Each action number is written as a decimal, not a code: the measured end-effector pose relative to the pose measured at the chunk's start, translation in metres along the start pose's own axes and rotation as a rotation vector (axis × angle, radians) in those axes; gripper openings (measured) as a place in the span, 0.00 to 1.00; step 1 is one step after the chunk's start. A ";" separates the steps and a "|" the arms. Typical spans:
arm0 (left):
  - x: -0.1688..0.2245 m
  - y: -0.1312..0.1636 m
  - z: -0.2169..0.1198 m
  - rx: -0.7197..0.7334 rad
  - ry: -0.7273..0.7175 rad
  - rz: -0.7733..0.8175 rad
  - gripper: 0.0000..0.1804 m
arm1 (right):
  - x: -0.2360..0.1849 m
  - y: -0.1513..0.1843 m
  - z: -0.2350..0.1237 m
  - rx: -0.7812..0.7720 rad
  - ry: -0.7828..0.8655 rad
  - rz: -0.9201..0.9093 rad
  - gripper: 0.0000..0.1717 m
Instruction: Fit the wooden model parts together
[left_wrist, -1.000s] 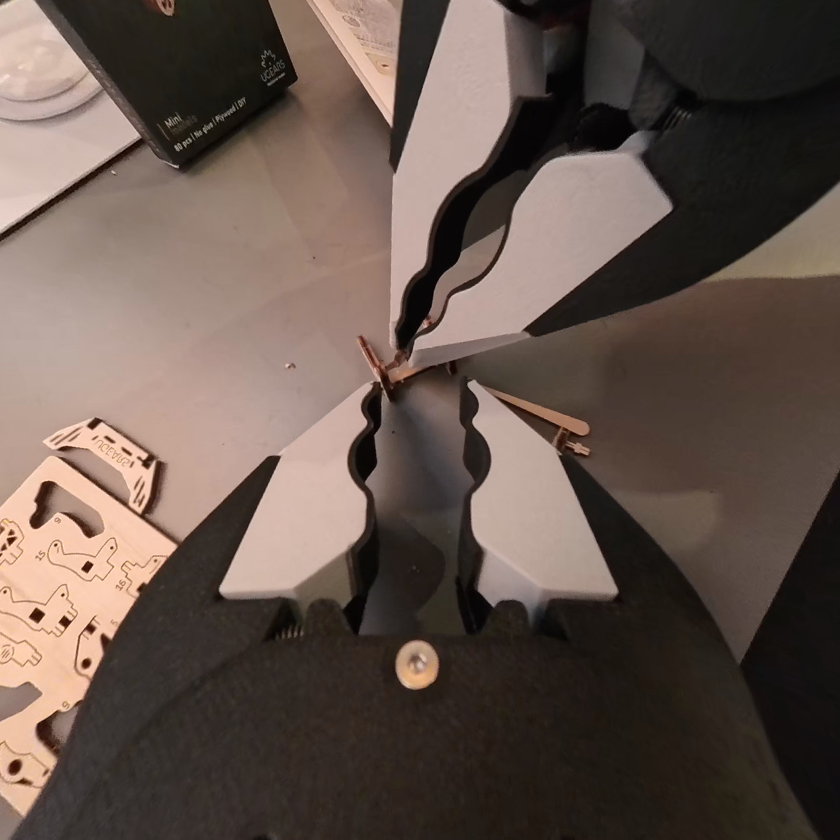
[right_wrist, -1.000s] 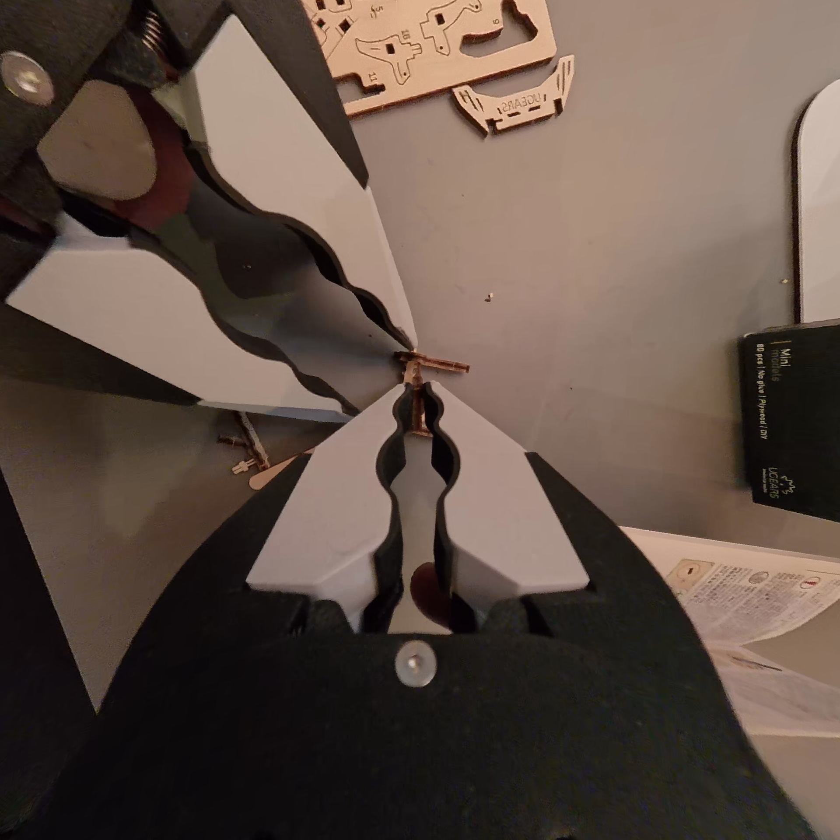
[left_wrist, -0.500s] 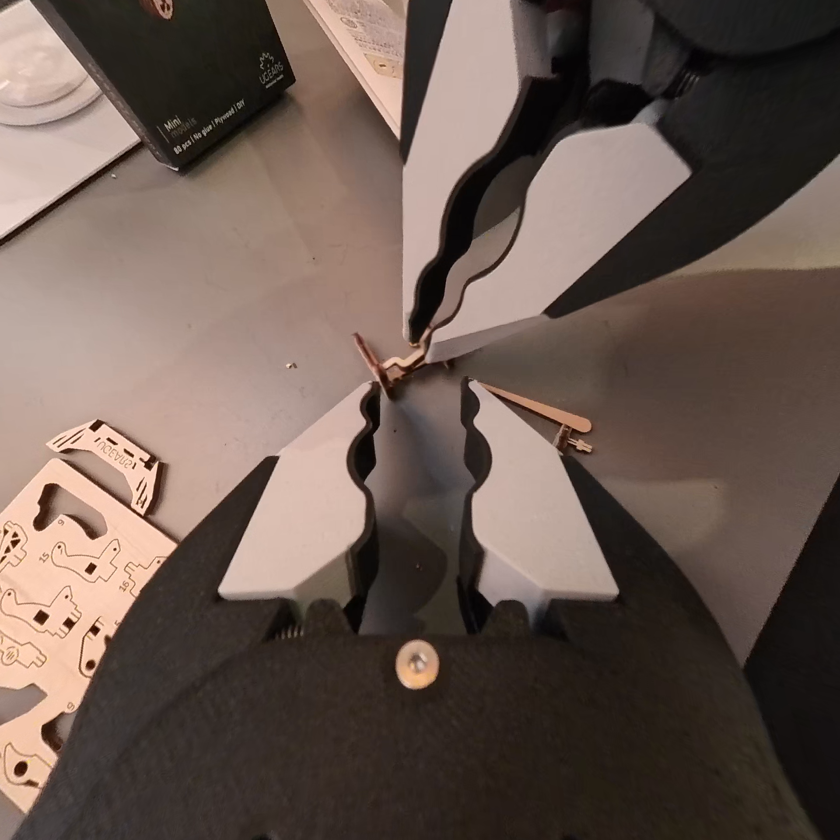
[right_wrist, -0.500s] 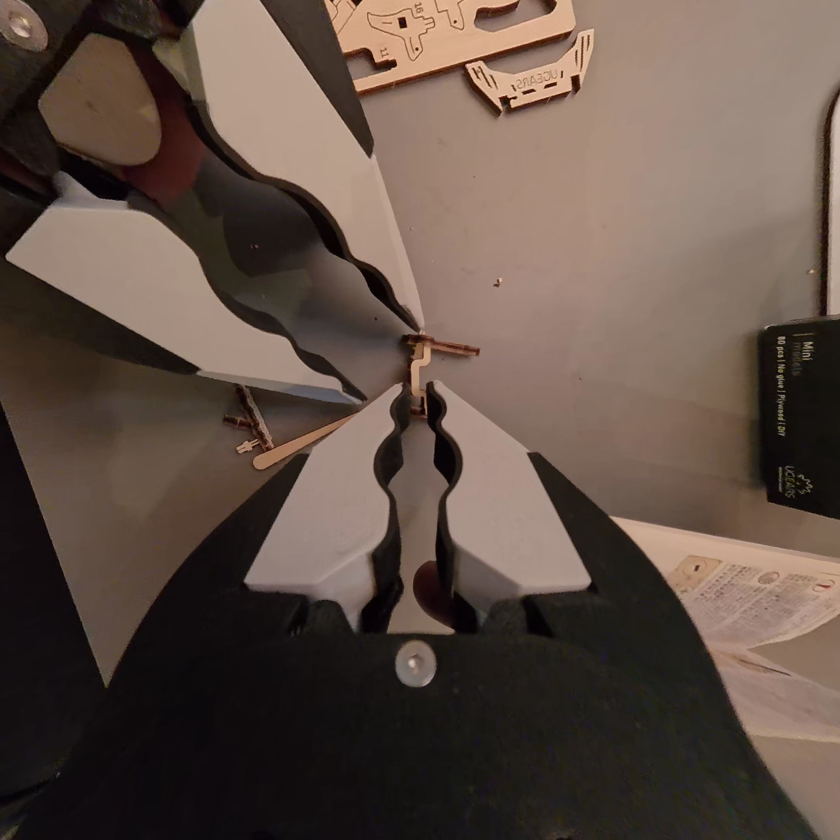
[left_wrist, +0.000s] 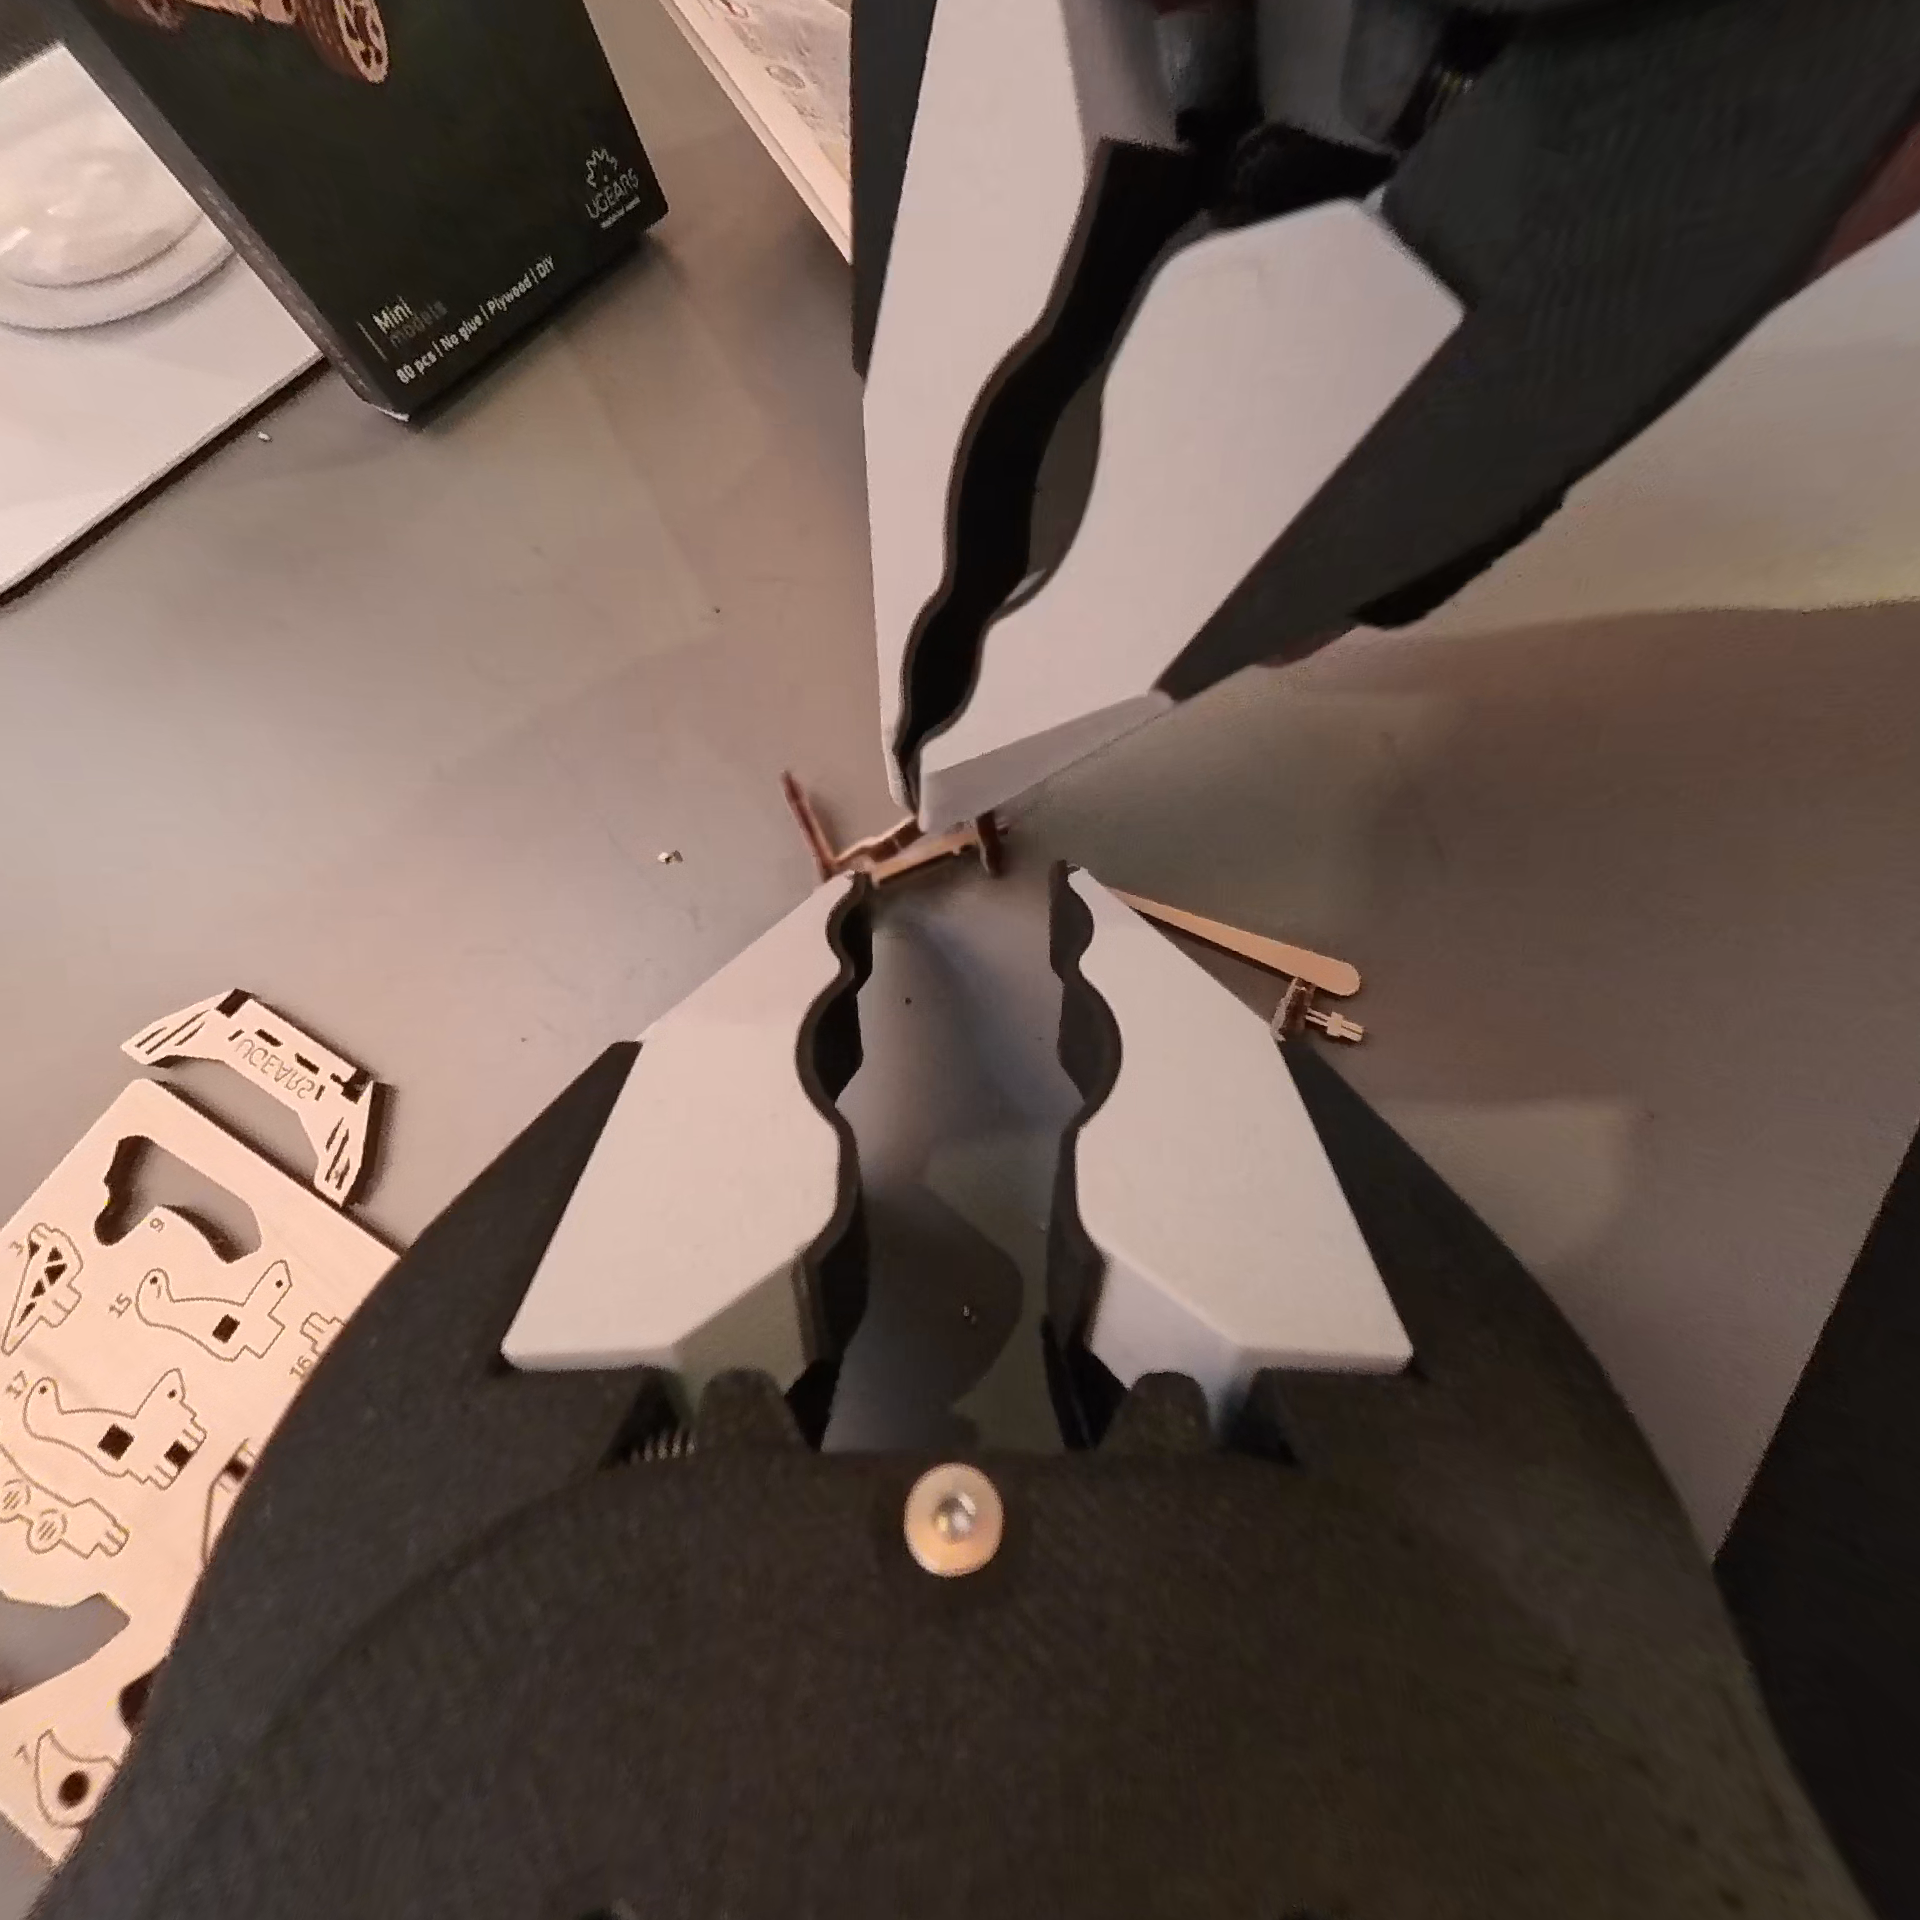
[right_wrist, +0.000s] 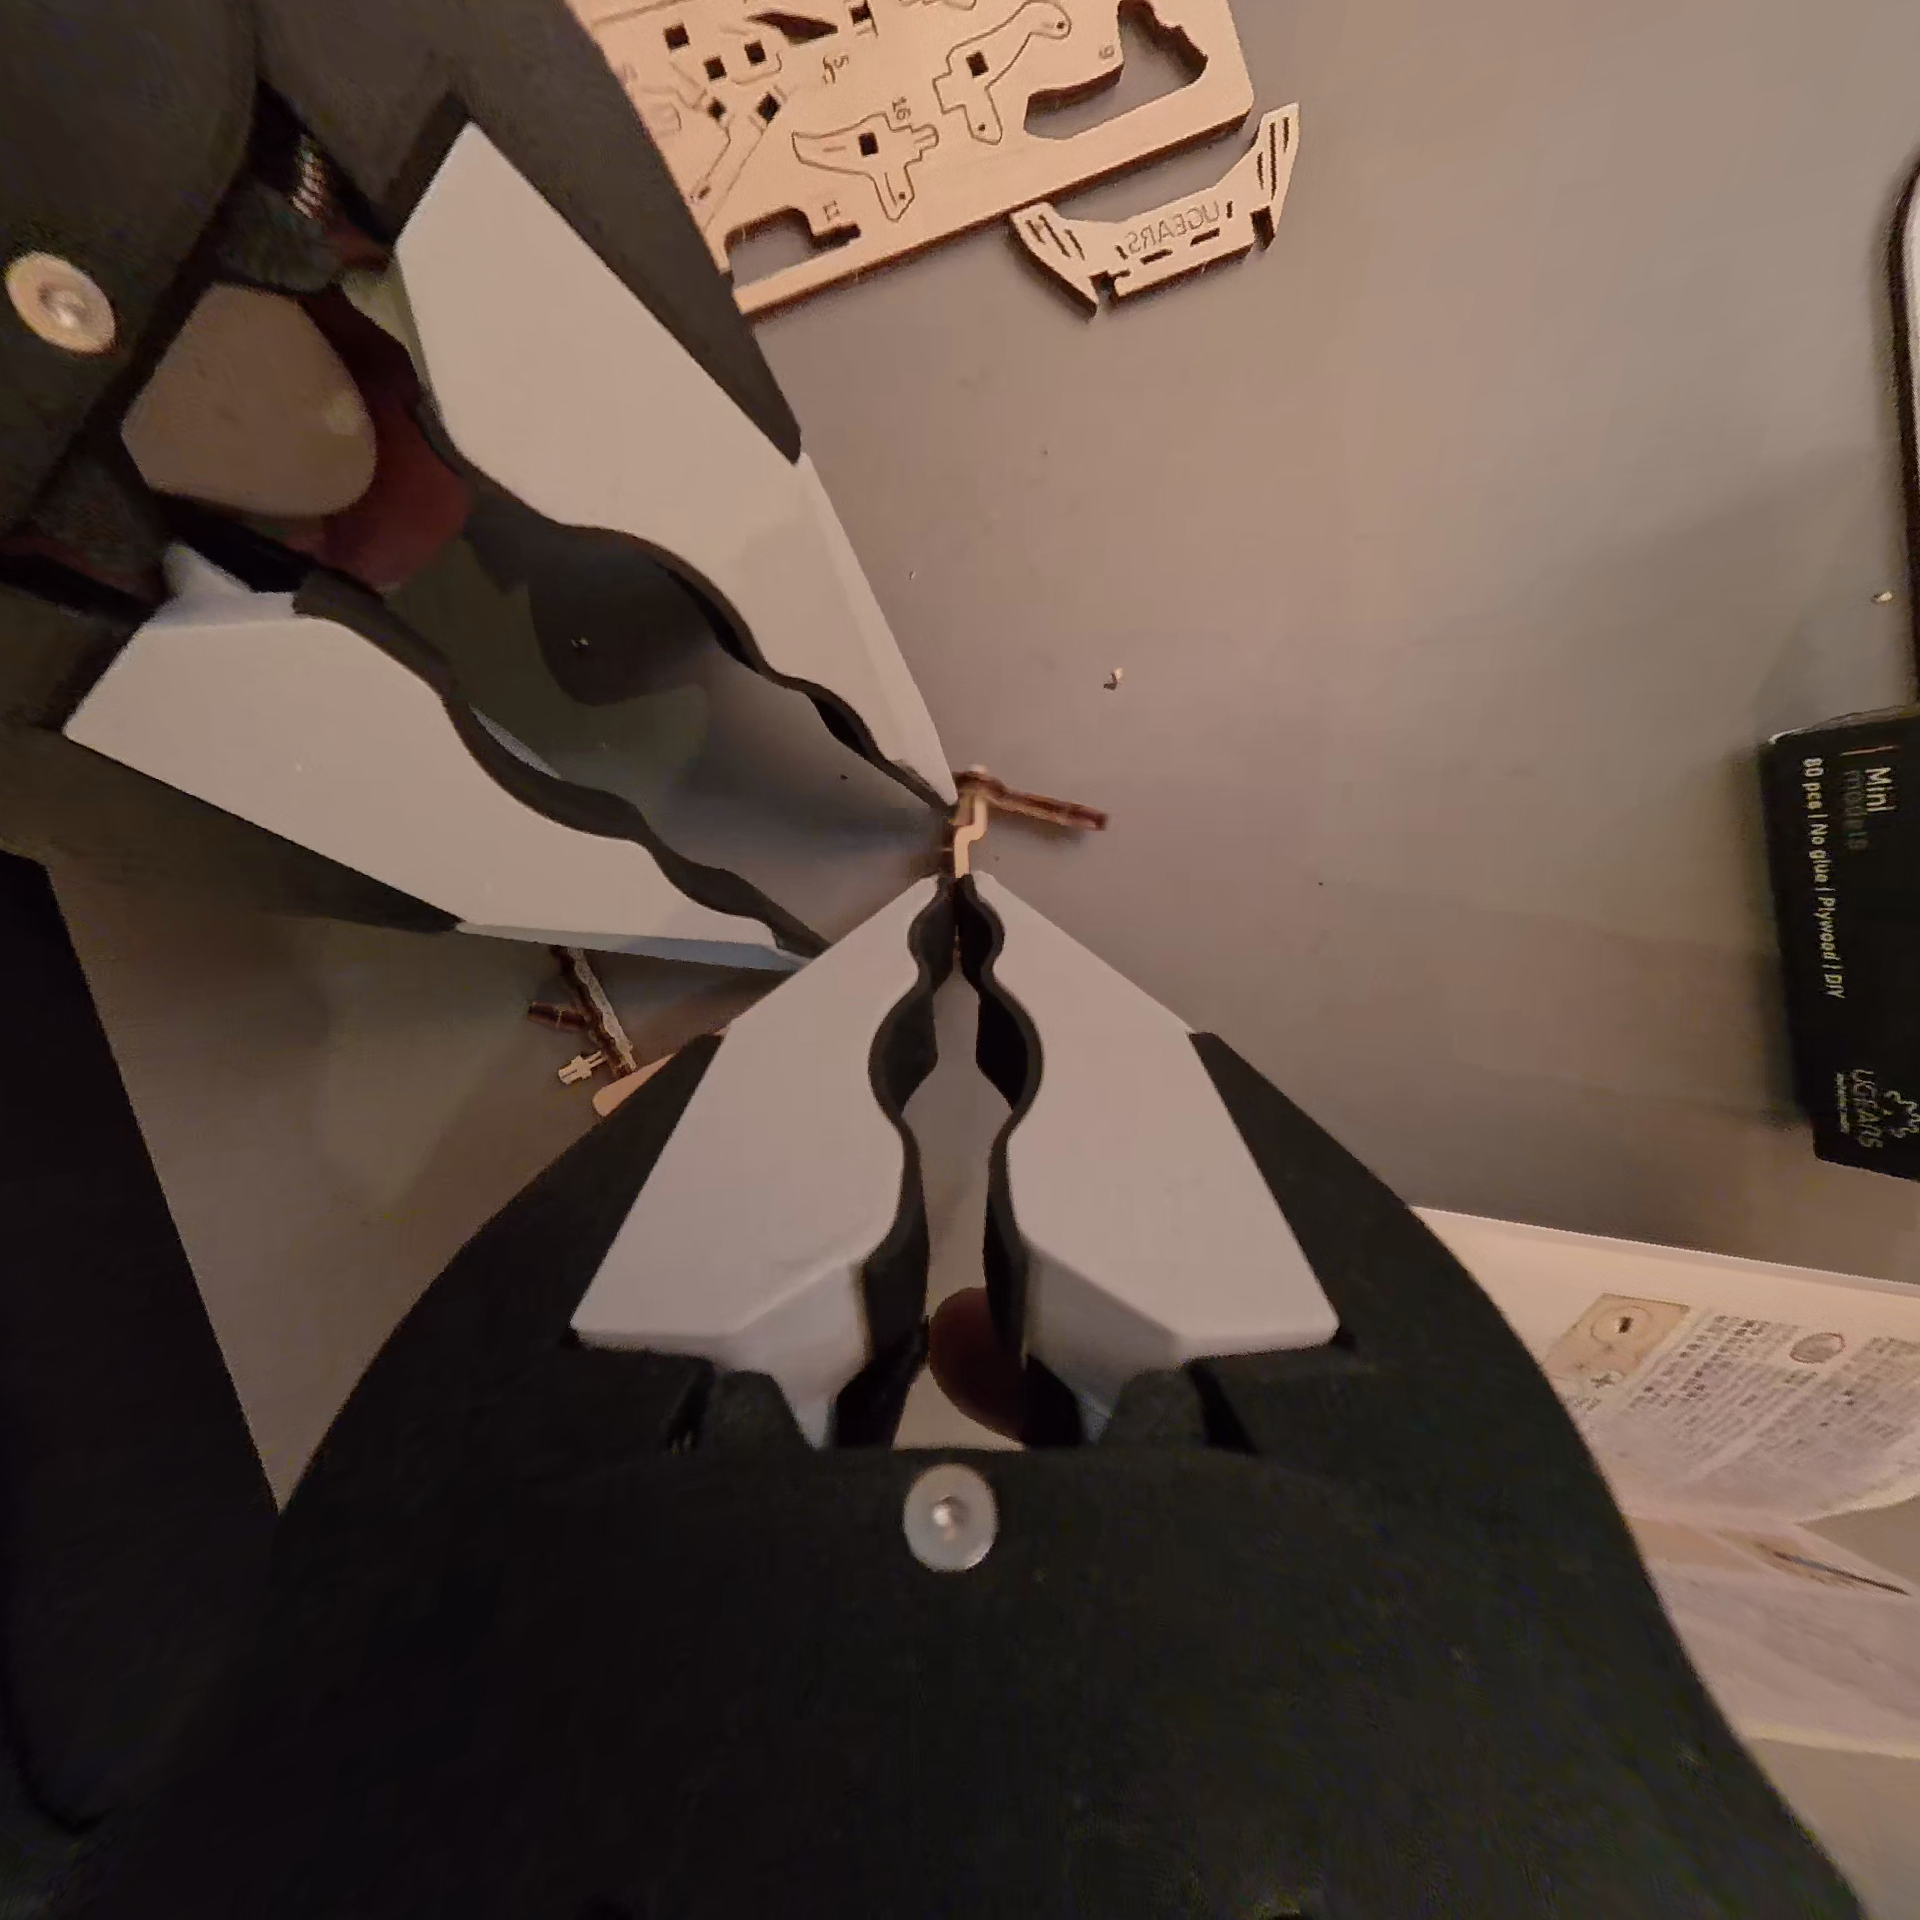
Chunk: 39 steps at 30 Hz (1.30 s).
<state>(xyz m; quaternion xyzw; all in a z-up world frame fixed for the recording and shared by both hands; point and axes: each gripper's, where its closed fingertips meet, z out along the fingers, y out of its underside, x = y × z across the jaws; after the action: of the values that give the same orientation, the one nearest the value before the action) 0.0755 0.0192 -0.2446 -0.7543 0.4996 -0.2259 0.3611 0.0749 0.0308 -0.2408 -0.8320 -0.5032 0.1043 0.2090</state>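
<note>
A small wooden assembly (left_wrist: 894, 847), a thin cranked strip on a dark pin with a little disc, sits just above the grey table (left_wrist: 416, 727). My right gripper (right_wrist: 956, 883) is shut on the strip's near end (right_wrist: 966, 831). In the left wrist view it comes down from above (left_wrist: 912, 805) and pinches that same strip. My left gripper (left_wrist: 961, 883) is open. Its left fingertip (left_wrist: 847, 904) touches the assembly's end, while the other finger stands clear. It also shows in the right wrist view (right_wrist: 878, 873), open at the upper left.
A plywood sheet of cut parts (left_wrist: 156, 1351) and a loose wooden part (left_wrist: 260, 1081) lie at the left. A wooden stick with small pins (left_wrist: 1247, 956) lies at the right. A black box (left_wrist: 416, 187) stands behind. A paper sheet (right_wrist: 1714, 1455) lies near the right gripper. My left and right fingertips are right by each other.
My right gripper's pads parted slightly half a second ago and came together again, now farther out on the strip's end. The left gripper has stayed open in place.
</note>
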 end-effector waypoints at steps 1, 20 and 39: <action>0.000 0.000 0.000 0.002 -0.001 0.002 0.18 | 0.000 -0.001 -0.001 0.010 -0.008 0.014 0.00; -0.012 0.003 -0.006 -0.012 -0.070 0.043 0.19 | 0.002 -0.011 -0.007 0.091 -0.047 0.080 0.00; -0.022 -0.003 -0.002 -0.045 -0.109 0.233 0.19 | -0.012 0.012 -0.013 0.206 0.104 0.060 0.11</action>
<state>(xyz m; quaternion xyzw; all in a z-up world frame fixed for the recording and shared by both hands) 0.0674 0.0400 -0.2406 -0.7103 0.5683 -0.1300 0.3945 0.0844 0.0124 -0.2352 -0.8250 -0.4531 0.1183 0.3163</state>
